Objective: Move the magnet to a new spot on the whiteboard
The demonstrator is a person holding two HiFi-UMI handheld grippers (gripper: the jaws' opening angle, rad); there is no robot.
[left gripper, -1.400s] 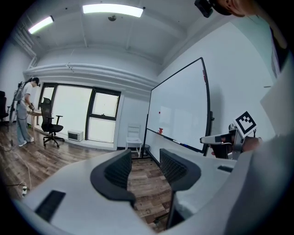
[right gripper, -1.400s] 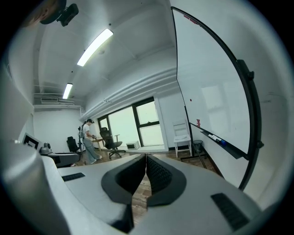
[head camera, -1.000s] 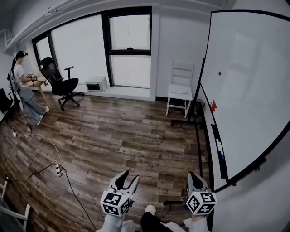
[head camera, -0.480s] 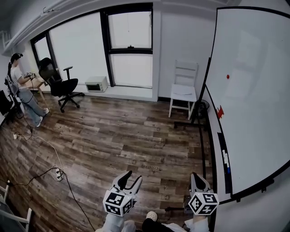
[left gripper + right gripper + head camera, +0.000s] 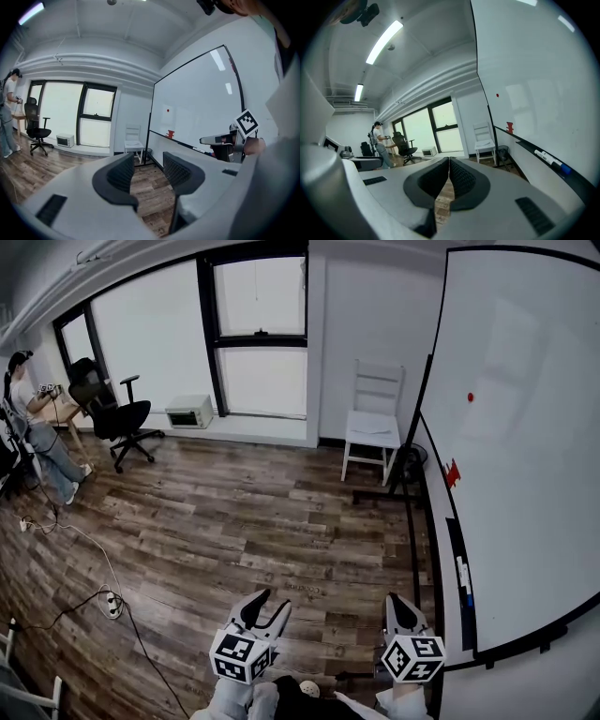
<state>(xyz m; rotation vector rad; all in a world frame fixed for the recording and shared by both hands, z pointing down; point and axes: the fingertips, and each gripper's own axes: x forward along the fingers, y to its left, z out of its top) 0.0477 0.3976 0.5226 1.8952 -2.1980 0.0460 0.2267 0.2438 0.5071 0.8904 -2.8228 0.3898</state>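
A small round red magnet [image 5: 470, 397] sticks high on the big whiteboard [image 5: 525, 456] at the right; it shows too in the left gripper view [image 5: 168, 111] and the right gripper view [image 5: 497, 95]. Both grippers hang low in the head view, far from the board. My left gripper [image 5: 265, 607] is open, nothing between its jaws [image 5: 146, 172]. My right gripper [image 5: 397, 610] is shut and empty, its pads touching [image 5: 449, 176].
A red eraser-like block [image 5: 453, 472] and markers [image 5: 462, 576] sit on the board's tray. A white chair [image 5: 372, 430] stands by the board's far end. An office chair [image 5: 117, 415], a person [image 5: 33, 423] and floor cables [image 5: 103, 587] are at the left.
The head view has shifted a little: the whiteboard sits larger at the right and the room slid left. Both grippers stay low, in the same states.
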